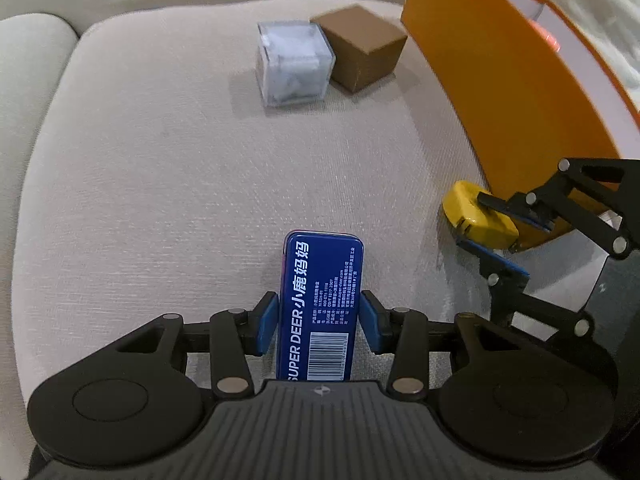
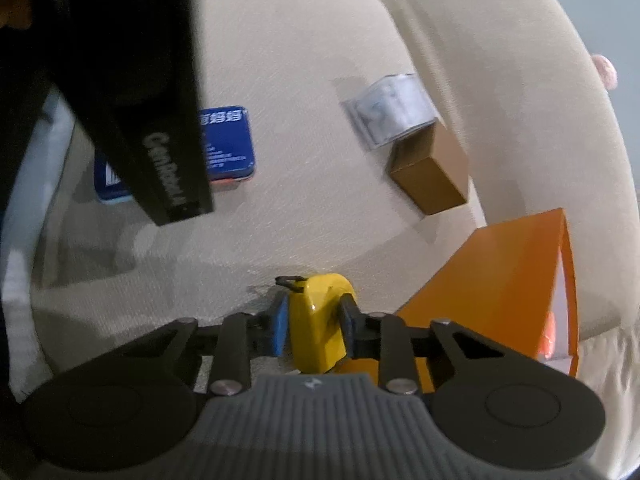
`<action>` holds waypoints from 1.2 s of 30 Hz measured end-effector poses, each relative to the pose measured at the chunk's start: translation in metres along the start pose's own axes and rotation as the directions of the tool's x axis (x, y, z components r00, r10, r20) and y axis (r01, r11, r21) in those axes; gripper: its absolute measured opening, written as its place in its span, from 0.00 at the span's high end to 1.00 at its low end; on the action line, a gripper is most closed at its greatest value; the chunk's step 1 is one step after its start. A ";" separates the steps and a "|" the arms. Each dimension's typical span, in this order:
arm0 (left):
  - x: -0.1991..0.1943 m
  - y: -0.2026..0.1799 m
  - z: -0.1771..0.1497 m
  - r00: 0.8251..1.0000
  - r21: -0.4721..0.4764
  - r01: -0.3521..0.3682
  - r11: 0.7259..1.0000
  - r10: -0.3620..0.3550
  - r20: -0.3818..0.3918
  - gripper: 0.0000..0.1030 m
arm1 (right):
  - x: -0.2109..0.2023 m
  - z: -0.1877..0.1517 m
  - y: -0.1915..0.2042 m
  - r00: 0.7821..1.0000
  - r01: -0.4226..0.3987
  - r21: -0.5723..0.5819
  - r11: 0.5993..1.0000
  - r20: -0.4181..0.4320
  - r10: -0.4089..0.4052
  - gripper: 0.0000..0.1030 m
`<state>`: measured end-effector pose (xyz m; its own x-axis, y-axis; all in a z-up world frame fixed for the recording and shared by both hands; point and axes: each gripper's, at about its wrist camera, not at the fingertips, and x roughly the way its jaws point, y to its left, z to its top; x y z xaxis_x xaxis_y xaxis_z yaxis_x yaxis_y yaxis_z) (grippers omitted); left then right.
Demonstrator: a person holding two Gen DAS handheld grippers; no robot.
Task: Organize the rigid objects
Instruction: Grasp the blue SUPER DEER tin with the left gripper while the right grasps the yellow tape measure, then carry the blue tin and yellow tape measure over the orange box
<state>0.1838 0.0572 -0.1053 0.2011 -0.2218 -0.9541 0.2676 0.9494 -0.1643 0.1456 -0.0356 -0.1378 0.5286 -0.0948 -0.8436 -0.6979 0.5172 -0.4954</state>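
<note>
A blue "SUPER DEER" tin (image 1: 320, 304) lies on the beige sofa cushion (image 1: 180, 168) between the pads of my left gripper (image 1: 319, 320), which close on its sides. The tin also shows in the right wrist view (image 2: 228, 144), partly behind the left gripper's black body. My right gripper (image 2: 314, 320) is shut on a yellow tape measure (image 2: 320, 320) beside an orange box (image 2: 492, 280). In the left wrist view the right gripper (image 1: 496, 224) holds the tape measure (image 1: 476, 216) at the foot of the orange box (image 1: 500, 92).
A clear plastic cube (image 1: 294, 62) and a brown cardboard box (image 1: 362, 46) sit side by side at the back of the cushion; both show in the right wrist view, cube (image 2: 390, 114) and box (image 2: 434, 170). The sofa backrest rises behind them.
</note>
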 end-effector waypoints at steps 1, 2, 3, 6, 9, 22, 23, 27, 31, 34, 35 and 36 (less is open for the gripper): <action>-0.004 0.001 0.000 1.000 -0.003 0.001 1.000 -0.001 0.010 0.52 | -0.004 0.000 -0.003 1.000 -0.001 0.018 1.000 0.006 0.001 0.78; -0.009 0.003 -0.001 1.000 -0.007 0.002 1.000 -0.001 0.020 0.52 | -0.010 0.001 -0.006 1.000 0.000 0.037 0.999 0.020 -0.001 0.78; -0.014 0.004 -0.001 1.000 -0.014 0.002 1.000 -0.002 0.032 0.52 | -0.016 0.001 -0.009 0.999 0.000 0.055 0.998 0.038 -0.002 0.78; -0.036 0.005 -0.004 0.998 -0.040 0.010 0.999 -0.008 0.066 0.52 | -0.039 0.004 -0.023 0.994 -0.029 0.133 0.991 0.107 0.015 0.79; -0.059 0.003 0.000 0.994 -0.055 0.026 0.998 -0.019 0.112 0.52 | -0.066 0.005 -0.037 0.983 -0.048 0.204 0.978 0.183 0.010 0.79; -0.129 -0.115 0.069 0.958 0.394 0.023 0.919 -0.134 0.255 0.52 | -0.122 -0.082 -0.169 0.968 -0.168 0.659 0.733 0.251 -0.003 0.79; -0.129 -0.130 0.074 0.957 0.440 0.020 0.898 -0.145 0.253 0.52 | -0.120 -0.092 -0.177 0.971 -0.176 0.688 0.704 0.241 0.008 0.79; -0.117 -0.183 0.094 0.958 0.602 0.021 0.799 -0.187 0.215 0.52 | -0.103 -0.131 -0.203 0.975 -0.190 0.769 0.610 0.220 0.026 0.79; -0.083 -0.218 0.107 0.975 0.720 0.011 0.694 -0.168 0.147 0.52 | -0.087 -0.155 -0.219 0.971 -0.221 0.813 0.538 0.237 0.041 0.79; -0.052 -0.233 0.110 0.988 0.793 0.000 0.609 -0.122 0.093 0.52 | -0.082 -0.170 -0.229 0.970 -0.230 0.836 0.498 0.241 0.044 0.79; -0.043 -0.234 0.111 0.991 0.813 -0.003 0.582 -0.109 0.082 0.52 | -0.079 -0.174 -0.230 0.970 -0.230 0.840 0.492 0.240 0.044 0.79; -0.035 -0.235 0.110 0.994 0.839 -0.006 0.544 -0.090 0.065 0.52 | -0.076 -0.177 -0.231 0.969 -0.234 0.841 0.487 0.242 0.049 0.79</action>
<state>0.2170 -0.1830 -0.0061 0.2373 -0.3203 -0.9171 0.9351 0.3313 0.1262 0.1810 -0.2987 0.0039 0.5948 0.1390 -0.7917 -0.0570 0.9898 0.1309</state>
